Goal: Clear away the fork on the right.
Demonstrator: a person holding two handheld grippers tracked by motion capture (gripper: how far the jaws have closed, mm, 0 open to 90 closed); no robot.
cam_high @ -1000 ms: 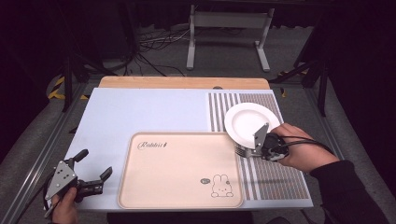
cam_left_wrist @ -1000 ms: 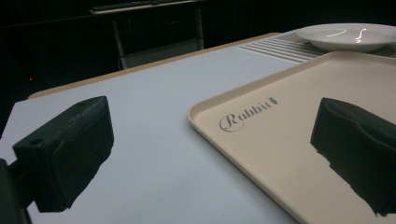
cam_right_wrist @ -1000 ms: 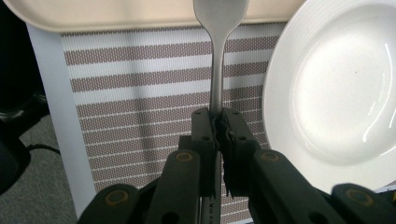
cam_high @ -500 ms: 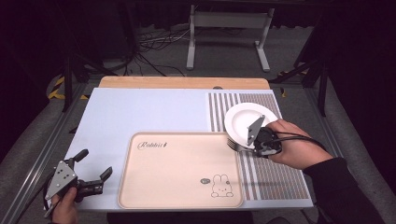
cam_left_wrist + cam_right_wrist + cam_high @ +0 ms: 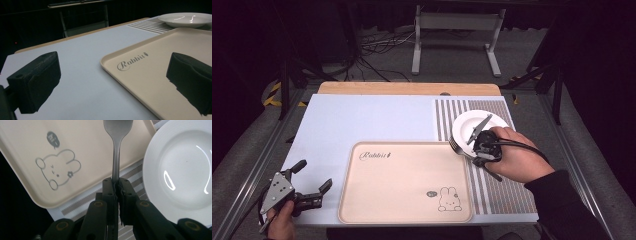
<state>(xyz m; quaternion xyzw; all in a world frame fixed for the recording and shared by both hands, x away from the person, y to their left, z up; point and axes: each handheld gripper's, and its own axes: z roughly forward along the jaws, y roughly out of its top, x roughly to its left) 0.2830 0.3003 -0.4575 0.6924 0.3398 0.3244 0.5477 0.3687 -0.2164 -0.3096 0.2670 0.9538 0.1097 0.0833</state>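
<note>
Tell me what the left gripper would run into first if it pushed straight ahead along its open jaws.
Probably the cream tray: in the left gripper view its near rim lies just ahead, between the open jaws of the left gripper. If it passed above that rim, the white plate lies farther along, though depth is unclear.

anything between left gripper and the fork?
The beige rabbit tray lies between the open left gripper and the fork clamped in the right gripper, as the high view shows.

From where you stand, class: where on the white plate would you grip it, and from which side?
Grip the white plate by its raised outer rim, coming in low from the near right. The rim slopes up off the striped mat, leaving room beneath, and the beige tray crowds the left edge. The centre is too broad and shallow to pinch.
</note>
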